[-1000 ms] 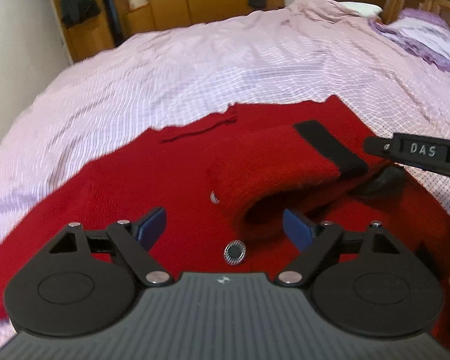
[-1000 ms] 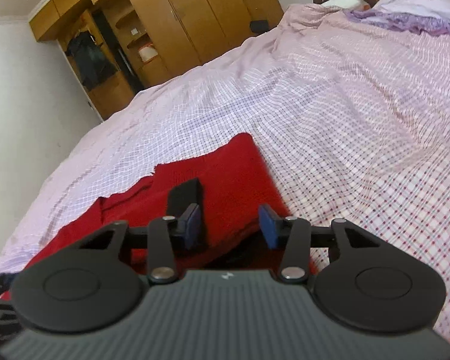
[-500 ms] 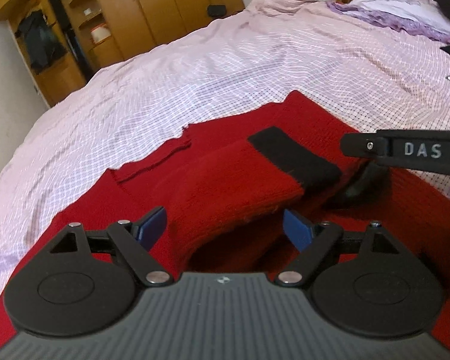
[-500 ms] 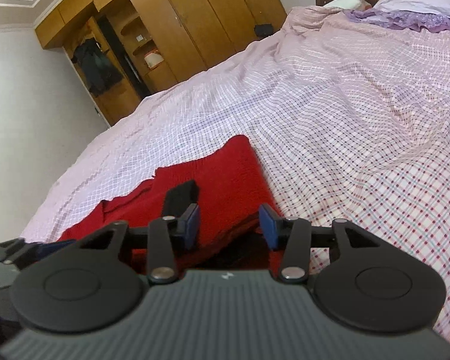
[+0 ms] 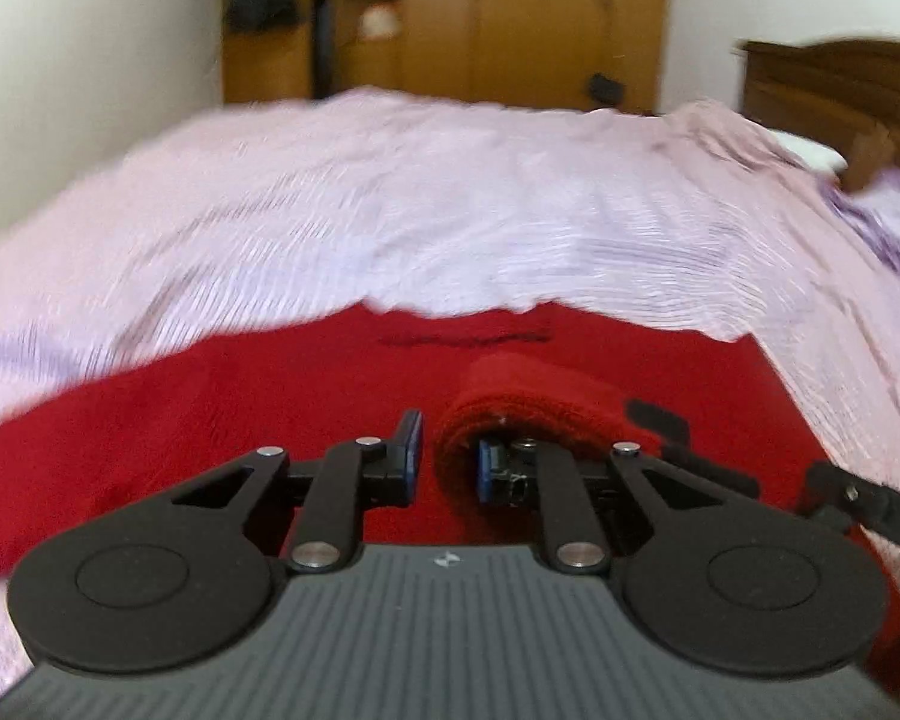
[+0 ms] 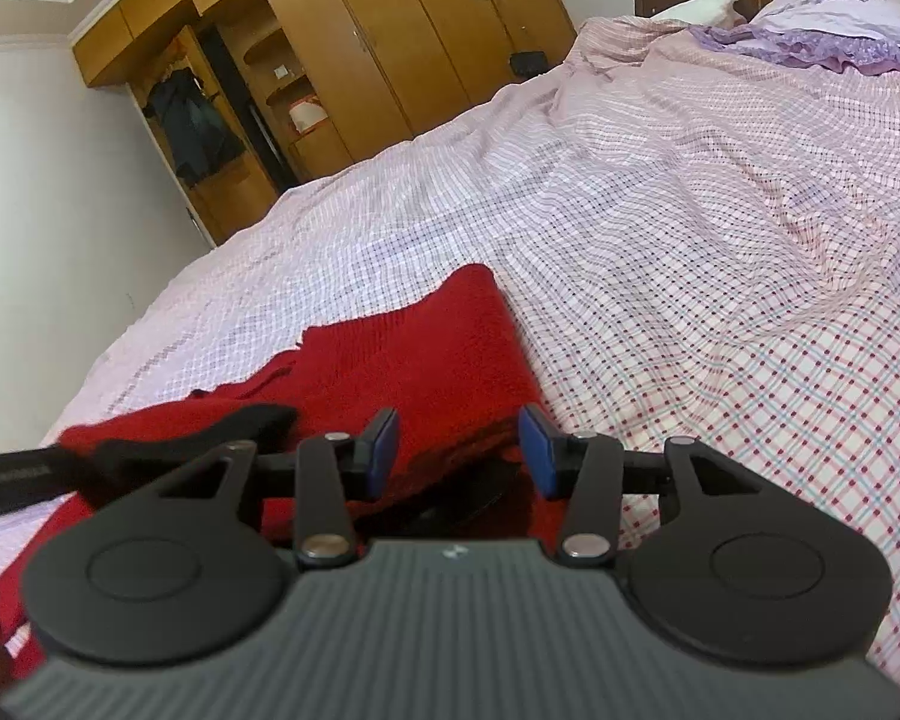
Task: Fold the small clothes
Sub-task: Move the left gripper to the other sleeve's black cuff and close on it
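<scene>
Red knitted sweater (image 5: 222,420) spread flat on the pink checked bedsheet (image 5: 450,228), black-cuffed sleeve (image 5: 546,414) folded back over the body toward 1 o'clock of the left gripper (image 5: 447,459). Left jaws just closing, pinching the rolled sleeve fold, tilted downward. Right gripper (image 6: 459,450) angled down over the sweater's right edge at 12 o'clock, half-spread with cloth between the pads; grip cannot be told.

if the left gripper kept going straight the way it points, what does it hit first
Probably the rolled red sleeve: its fold already sits between the left gripper pads, whose jaws have just been closing. Blur hides actual contact.
</scene>
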A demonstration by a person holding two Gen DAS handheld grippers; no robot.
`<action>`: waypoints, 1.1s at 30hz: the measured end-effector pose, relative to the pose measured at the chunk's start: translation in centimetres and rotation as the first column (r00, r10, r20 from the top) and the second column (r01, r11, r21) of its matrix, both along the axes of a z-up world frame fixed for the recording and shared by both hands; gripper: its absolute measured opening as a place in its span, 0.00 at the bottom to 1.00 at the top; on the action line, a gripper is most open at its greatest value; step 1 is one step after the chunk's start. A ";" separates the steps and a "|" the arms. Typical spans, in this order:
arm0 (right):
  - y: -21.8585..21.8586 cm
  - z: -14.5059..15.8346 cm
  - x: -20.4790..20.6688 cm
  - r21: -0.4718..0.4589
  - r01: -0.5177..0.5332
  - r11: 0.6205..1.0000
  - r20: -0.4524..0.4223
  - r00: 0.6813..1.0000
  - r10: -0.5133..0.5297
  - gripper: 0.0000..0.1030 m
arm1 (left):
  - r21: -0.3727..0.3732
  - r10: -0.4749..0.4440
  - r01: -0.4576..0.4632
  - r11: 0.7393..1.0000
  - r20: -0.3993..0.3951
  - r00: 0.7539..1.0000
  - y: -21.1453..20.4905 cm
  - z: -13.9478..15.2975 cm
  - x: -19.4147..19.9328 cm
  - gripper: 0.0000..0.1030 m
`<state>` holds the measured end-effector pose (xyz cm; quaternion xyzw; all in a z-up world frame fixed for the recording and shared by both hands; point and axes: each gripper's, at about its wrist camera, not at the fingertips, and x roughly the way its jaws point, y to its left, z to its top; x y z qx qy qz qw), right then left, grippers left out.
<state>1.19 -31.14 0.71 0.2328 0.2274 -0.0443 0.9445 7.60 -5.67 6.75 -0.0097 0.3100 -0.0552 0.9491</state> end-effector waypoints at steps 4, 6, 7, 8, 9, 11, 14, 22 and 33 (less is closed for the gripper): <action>0.2 -0.1 0.2 -0.017 0.001 1.000 -0.011 1.000 -0.001 0.46 | -0.111 0.054 -0.065 0.992 -0.097 0.994 3.4 -1.3 0.2 0.51; 0.1 -0.3 0.2 -0.021 0.001 1.000 -0.016 1.000 -0.002 0.46 | -0.150 0.078 -0.098 0.984 -0.133 0.988 4.8 -2.1 0.1 0.55; 0.1 -0.3 0.3 -0.022 0.002 1.000 -0.019 1.000 -0.002 0.46 | -0.171 0.083 -0.108 0.979 -0.148 0.985 5.3 -2.4 0.0 0.56; 0.1 -0.4 0.4 -0.023 0.002 1.000 -0.023 1.000 -0.003 0.46 | -0.197 0.089 -0.122 0.973 -0.168 0.982 5.9 -2.8 0.0 0.56; 0.1 -0.5 0.4 -0.024 0.003 1.000 -0.025 1.000 -0.003 0.46 | -0.215 0.095 -0.134 0.968 -0.183 0.979 6.4 -3.1 0.0 0.56; 0.1 -0.5 0.4 -0.026 0.002 1.000 -0.027 1.000 -0.003 0.46 | -0.247 0.101 -0.148 0.958 -0.194 0.976 7.5 -3.5 -0.3 0.57; 0.1 -0.6 0.6 -0.032 0.003 0.999 -0.034 0.999 -0.004 0.46 | -0.287 0.108 -0.166 0.943 -0.208 0.972 8.7 -3.7 -0.8 0.57; 0.3 -0.7 0.6 -0.043 0.005 0.999 -0.036 0.999 -0.006 0.46 | -0.254 0.156 -0.208 0.945 -0.209 0.965 10.8 -3.1 -1.8 0.57; 0.2 -0.1 0.3 -0.037 0.006 0.999 -0.034 0.999 -0.008 0.47 | -0.189 0.197 -0.231 0.955 -0.182 0.963 13.6 -1.7 -2.4 0.57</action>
